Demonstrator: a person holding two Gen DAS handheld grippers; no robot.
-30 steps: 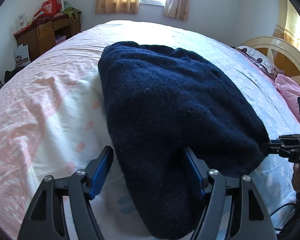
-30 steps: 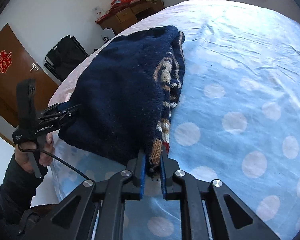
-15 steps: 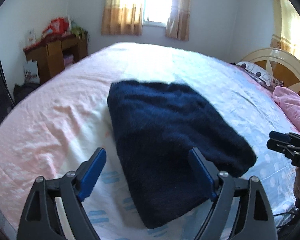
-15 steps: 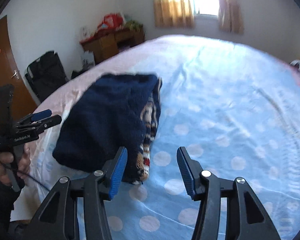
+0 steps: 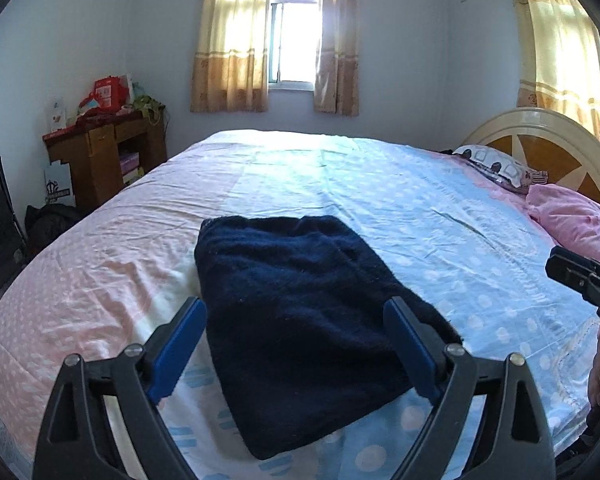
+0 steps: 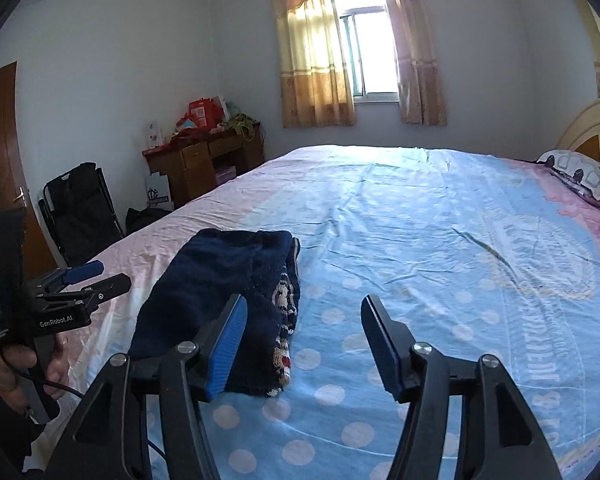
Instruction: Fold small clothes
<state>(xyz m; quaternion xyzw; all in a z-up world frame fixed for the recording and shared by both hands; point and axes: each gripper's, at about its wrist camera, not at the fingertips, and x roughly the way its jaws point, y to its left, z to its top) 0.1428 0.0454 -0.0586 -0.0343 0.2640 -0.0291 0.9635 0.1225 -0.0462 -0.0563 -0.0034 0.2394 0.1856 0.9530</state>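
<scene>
On the bed (image 5: 440, 208), the folded sweater (image 5: 300, 312) lies released, both grippers' jaws now wide and withdrawn.

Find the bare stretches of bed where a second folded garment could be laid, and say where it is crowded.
Free: the blue dotted sheet between the folded navy sweater and the pillows, and the pink strip on its wooden desk side. Crowded: the near edge, with the open left gripper and right gripper.
</scene>
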